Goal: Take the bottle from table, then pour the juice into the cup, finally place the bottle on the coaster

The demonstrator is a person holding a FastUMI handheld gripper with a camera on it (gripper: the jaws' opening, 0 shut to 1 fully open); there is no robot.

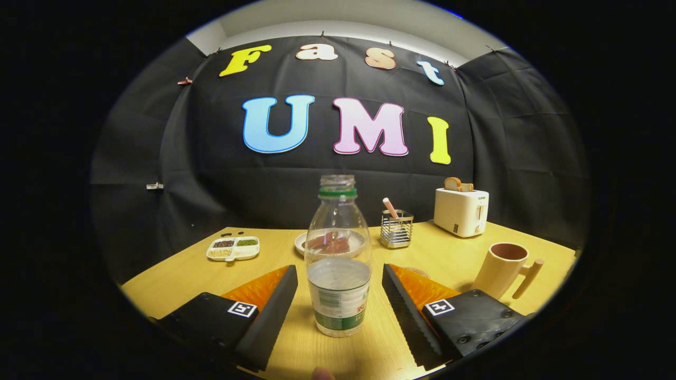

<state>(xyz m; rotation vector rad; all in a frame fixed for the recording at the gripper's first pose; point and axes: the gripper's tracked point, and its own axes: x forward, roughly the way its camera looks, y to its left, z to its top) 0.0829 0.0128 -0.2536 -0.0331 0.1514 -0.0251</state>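
- step one, taking: claw (338, 301) is standing wide, bottle (338, 264) upright between its fingers, untouched.
- next: closing on the bottle, then lifting toward cup (501, 269), ahead-right.

The claw (338, 295) has ridged pads, square tags and screwed housings.

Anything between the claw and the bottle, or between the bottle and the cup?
Nothing visible. The bottle stands upright, uncapped, between the open claw fingers, with bare table on both sides. The cup stands to the right, beyond the right finger; only bare table lies between them. The coaster is partly hidden behind that finger.
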